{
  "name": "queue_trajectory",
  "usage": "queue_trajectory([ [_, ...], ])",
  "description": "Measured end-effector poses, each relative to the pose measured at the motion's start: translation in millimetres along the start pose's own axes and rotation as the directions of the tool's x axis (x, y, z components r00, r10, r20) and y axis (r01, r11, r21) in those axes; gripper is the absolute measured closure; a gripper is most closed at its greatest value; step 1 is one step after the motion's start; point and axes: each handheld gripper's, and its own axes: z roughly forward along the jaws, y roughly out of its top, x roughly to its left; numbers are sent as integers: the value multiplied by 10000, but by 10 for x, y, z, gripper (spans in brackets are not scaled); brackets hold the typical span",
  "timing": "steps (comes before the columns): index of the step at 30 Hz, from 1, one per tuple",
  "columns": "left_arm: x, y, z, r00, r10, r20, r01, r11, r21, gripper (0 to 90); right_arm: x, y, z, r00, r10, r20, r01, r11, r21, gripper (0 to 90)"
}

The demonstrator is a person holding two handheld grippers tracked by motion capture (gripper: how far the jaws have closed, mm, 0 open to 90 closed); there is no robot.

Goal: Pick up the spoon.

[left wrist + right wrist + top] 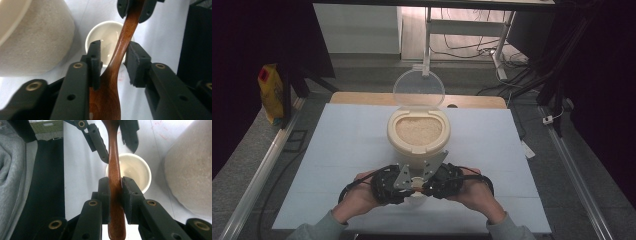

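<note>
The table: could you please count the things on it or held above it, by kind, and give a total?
Rice container, lid open: 1
White cup: 1
Wooden spoon, held above the cup: 1
Grippers: 2, the left gripper around the spoon and the right gripper clamped on it
Total: 5

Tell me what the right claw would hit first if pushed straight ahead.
Probably the left claw, which faces it along the wooden spoon the right claw grips. The white cup sits lower; depth is unclear.
</note>
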Motion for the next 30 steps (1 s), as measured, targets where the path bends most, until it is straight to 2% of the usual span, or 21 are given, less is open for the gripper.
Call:
queue_trajectory([
  [4, -9, -12, 7, 9995, 194, 253, -196, 9998, 97, 734, 21, 22, -10, 9996, -291, 44, 291, 9995, -90, 769],
  [7, -27, -22, 32, 9978, 415, 524, -423, 9990, 141, 802, 27, 32, -35, 9985, -383, 392, 396, 9987, -332, 755],
  [10, -27, -27, 35, 9988, 320, 380, -325, 9994, 128, 805, 7, 30, -49, 9985, -283, 461, 311, 9976, -616, 753],
  [11, -16, -35, 30, 9993, 262, 278, -266, 9995, 142, 806, -11, 16, -71, 9976, -87, 680, 154, 9949, -993, 751],
  [13, 26, -63, 4, 10000, 49, 58, -49, 10000, 13, 806, -32, -6, -109, 9975, 278, 646, -189, 9908, -1339, 673],
  [14, 26, -63, 4, 10000, 49, 58, -49, 10000, 13, 806, -32, -6, -109, 9975, 278, 646, -189, 9908, -1339, 673],
  [15, 51, -80, -19, 9998, -180, -121, 178, 9998, -120, 806, -46, -55, -160, 9930, 928, 727, -766, 9768, -2001, 626],
  [17, 80, -101, -40, 9990, -394, -227, 388, 9989, -263, 806, -51, -103, -192, 9857, 1279, 1093, -983, 9650, -2430, 575],
  [18, 80, -101, -40, 9990, -394, -227, 388, 9989, -263, 806, -46, -134, -208, 9792, 1519, 1347, -1121, 9577, -2652, 549],
  [20, 105, -124, -51, 9976, -618, -312, 606, 9973, -404, 806, -25, -218, -234, 9623, 2003, 1839, -1309, 9340, -3325, 513],
  [23, 129, -145, -60, 9954, -878, -394, 856, 9948, -543, 806, 10, -323, -250, 9403, 2523, 2284, -1482, 9077, -3926, 492],
  [24, 132, -149, -63, 9950, -917, -399, 893, 9943, -581, 805, 11, -345, -256, 9360, 2648, 2321, -1548, 9015, -4042, 492],
  [26, 140, -154, -77, 9948, -930, -416, 903, 9939, -636, 806, 11, -406, -266, 9276, 3040, 2174, -1863, 8804, -4362, 481],
  [29, 143, -154, -94, 9940, -982, -477, 942, 9924, -790, 805, 9, -473, -263, 9168, 3468, 1979, -2263, 8597, -4580, 488],
  [30, 140, -153, -102, 9928, -1092, -489, 1042, 9899, -960, 805, 7, -494, -256, 9122, 3645, 1870, -2427, 8486, -4701, 489],
])
